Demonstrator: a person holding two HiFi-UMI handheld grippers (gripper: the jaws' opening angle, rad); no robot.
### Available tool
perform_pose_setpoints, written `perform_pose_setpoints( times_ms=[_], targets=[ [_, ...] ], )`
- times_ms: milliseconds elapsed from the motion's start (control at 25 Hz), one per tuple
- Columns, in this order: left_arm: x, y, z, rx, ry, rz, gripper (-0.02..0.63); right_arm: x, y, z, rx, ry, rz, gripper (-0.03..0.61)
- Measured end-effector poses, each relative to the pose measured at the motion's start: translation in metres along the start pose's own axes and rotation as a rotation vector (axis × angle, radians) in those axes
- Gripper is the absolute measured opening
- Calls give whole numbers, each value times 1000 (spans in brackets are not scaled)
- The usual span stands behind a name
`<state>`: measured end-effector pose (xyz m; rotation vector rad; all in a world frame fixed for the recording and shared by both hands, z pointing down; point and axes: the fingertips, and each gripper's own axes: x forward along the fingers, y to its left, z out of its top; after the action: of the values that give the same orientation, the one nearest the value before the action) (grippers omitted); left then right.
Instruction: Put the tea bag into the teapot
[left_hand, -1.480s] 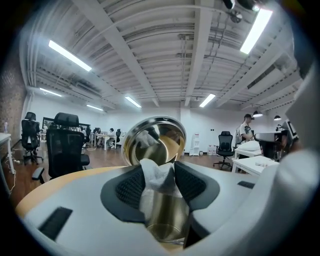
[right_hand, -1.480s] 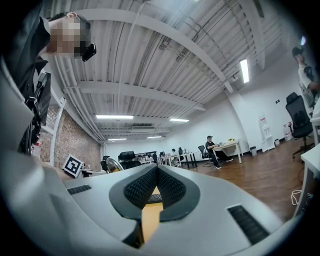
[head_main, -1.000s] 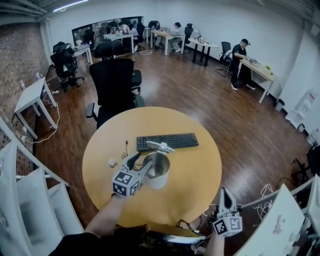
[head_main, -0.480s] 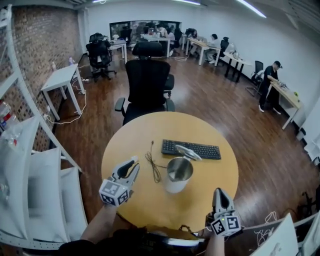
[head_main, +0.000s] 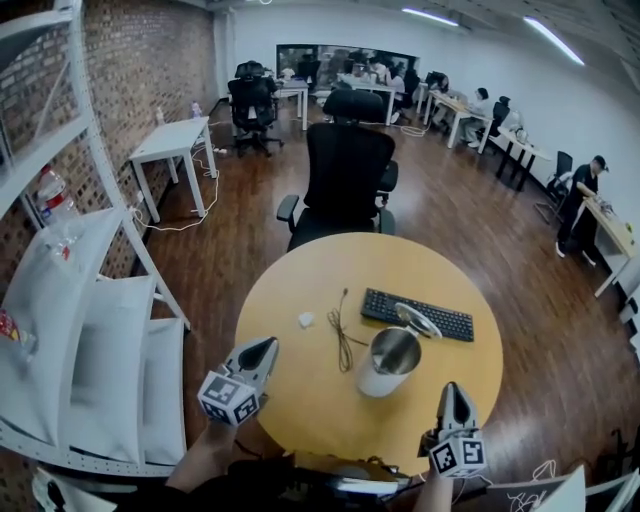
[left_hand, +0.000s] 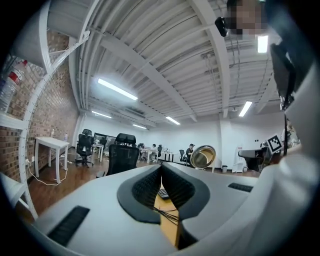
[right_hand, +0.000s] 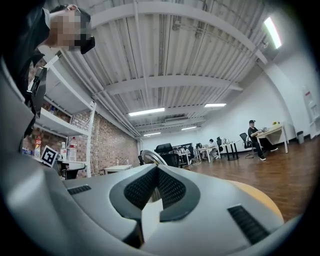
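The metal teapot (head_main: 388, 361) stands on the round yellow table (head_main: 300, 380), its lid (head_main: 417, 320) tipped open toward the keyboard. A small white piece (head_main: 306, 320), perhaps a tea bag, lies on the table left of a black cable (head_main: 343, 335). My left gripper (head_main: 267, 344) hovers over the table's front left edge, well left of the teapot, shut with nothing between its jaws. In the left gripper view the left gripper (left_hand: 161, 167) points past the cable (left_hand: 167, 213) with the teapot's open lid (left_hand: 202, 156) to the right. My right gripper (head_main: 451, 387) is shut at the front right; in its own view the right gripper (right_hand: 157, 169) faces the teapot (right_hand: 150, 212).
A black keyboard (head_main: 418, 313) lies behind the teapot. A black office chair (head_main: 345, 180) stands at the table's far side. White shelves (head_main: 90, 330) with bags and a bottle line the left. Desks and seated people fill the far room.
My left gripper pulled back from the teapot's rim to the front left and its jaws went from open to shut. The head view swung left. The right gripper stayed put.
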<state>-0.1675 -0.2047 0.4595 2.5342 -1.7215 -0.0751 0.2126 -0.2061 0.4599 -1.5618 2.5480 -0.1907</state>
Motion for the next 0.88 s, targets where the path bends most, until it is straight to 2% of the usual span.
perform_pose_setpoints(
  times_ms=[320,560,720,880],
  targets=[
    [-4,9,-3,-3,9,15,0,7,15,1,-43,19,21,0],
    [-6,14,-5,-15,7,23,0,2,8,-9,13,-1,22,0],
    [-6,18,-5,-3,9,24,0,4,10,-12,-34,20,12,0],
    [-9,21,-2,-3,-2,34,0,4,10,-9,-25,17,16,0]
  ],
)
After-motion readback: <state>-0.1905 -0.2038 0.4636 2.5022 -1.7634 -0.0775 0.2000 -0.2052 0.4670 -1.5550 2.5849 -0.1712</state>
